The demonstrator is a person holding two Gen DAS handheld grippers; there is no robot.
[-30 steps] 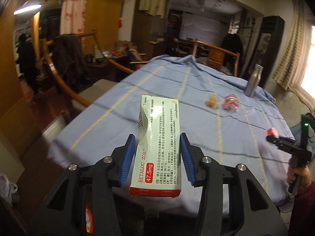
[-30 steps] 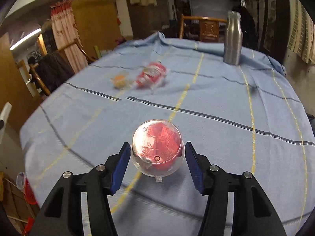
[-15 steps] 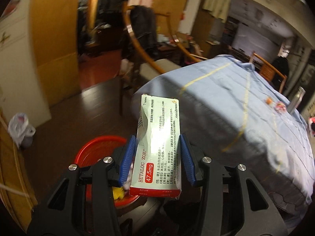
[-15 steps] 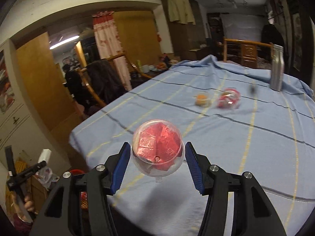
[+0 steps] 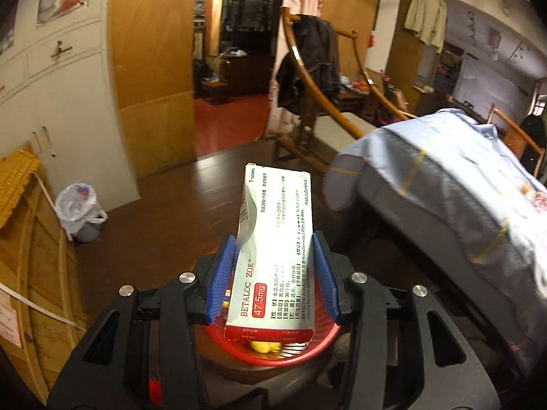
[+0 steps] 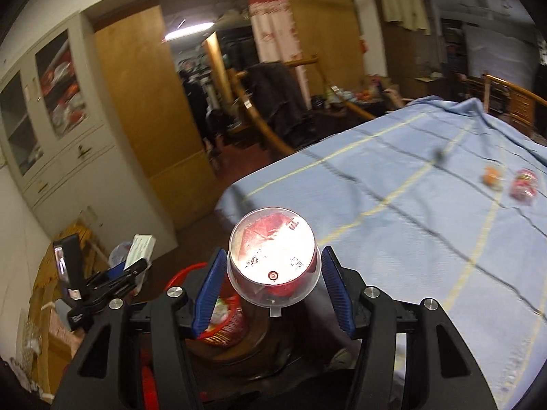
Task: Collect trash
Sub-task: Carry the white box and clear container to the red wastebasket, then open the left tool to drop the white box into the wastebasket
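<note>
Left wrist view: the left tongs are clamped on a torn medicine box, light thin card that dents, gripped across its long sides. Below and just ahead sits the red basket, holding something yellow. Right wrist view: the right tongs pinch a clear plastic cup stuffed with red wrapper, smooth and crushable, with the basket down to their left.

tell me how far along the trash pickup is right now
Done: the red basket already holds some scraps. In hand: left gripper clamps a medicine box above it; right gripper holds a clear cup. Left: an orange piece and a pink wrapper on the tablecloth.
</note>
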